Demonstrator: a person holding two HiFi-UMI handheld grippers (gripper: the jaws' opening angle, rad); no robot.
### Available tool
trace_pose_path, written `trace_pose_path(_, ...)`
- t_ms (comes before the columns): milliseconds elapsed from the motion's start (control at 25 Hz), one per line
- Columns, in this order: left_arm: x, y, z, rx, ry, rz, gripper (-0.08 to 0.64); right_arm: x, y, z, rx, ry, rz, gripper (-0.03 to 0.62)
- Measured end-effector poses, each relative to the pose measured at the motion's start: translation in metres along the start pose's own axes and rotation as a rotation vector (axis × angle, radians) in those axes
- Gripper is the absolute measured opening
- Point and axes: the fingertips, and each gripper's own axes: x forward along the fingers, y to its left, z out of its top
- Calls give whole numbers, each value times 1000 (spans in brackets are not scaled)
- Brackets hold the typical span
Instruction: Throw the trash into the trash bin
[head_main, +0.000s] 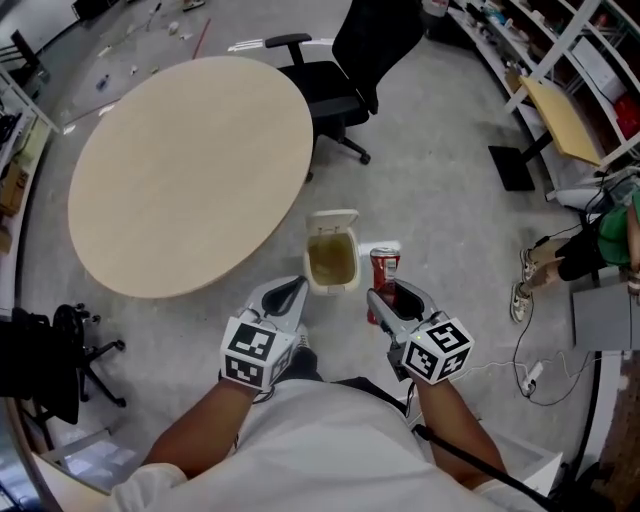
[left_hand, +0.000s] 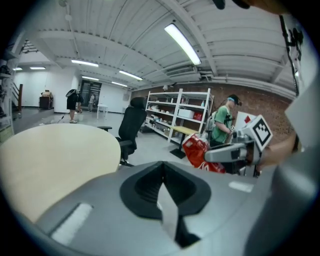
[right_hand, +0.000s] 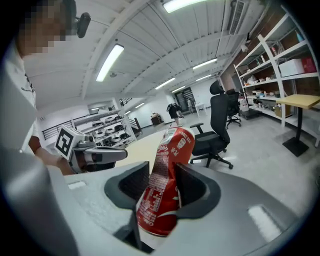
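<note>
Grey concrete floor (head_main: 440, 190) of an open workshop, carrying the following.

1. Round beige table (head_main: 190, 170), with a black office chair (head_main: 350, 70) standing at its far edge.
2. Small white trash bin (head_main: 332, 262), standing on the floor just beside the table's near rim. Its lid is flipped up at the back and a yellowish liner is showing inside.
3. Crushed red soda can (head_main: 384, 268), dented and roughly upright, being pinched by the right gripper (head_main: 388, 300). It is hanging just to the right of the bin's mouth (the gripper's own camera is showing both pads pressing into the can's sides, with its top sticking out past them).
4. Left gripper (head_main: 292, 296), jaws pressed together with nothing between them, hovering just short of the bin on its near-left side.
5. Person in a green top (head_main: 610, 240), showing at the right edge, near white metal shelving (head_main: 560, 50).
</note>
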Motion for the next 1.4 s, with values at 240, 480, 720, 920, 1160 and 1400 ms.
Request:
trace_pose_path(240, 21, 27, -14, -5, 48, -64, 8, 51, -7, -21, -33, 119, -17, 168)
trace_pose_path(480, 51, 43, -73, -73, 170, -58, 8, 85, -23, -55, -24, 212, -1, 167)
trace_pose_path(720, 80, 53, -114, -130, 241, 7, 8, 124, -50, -104, 38, 309, 49, 167)
trace_pose_path(920, 120, 66, -146, -130, 310, 85, 8, 159, -86, -165, 77, 416, 99, 167)
trace_pose_path(1160, 165, 72, -171, -120, 362, 131, 8, 198, -113, -223, 32, 548, 176, 167)
trace_pose_path(1400, 203, 70, -203, -106, 391, 129, 8, 234, -142, -272, -78, 665, 200, 168)
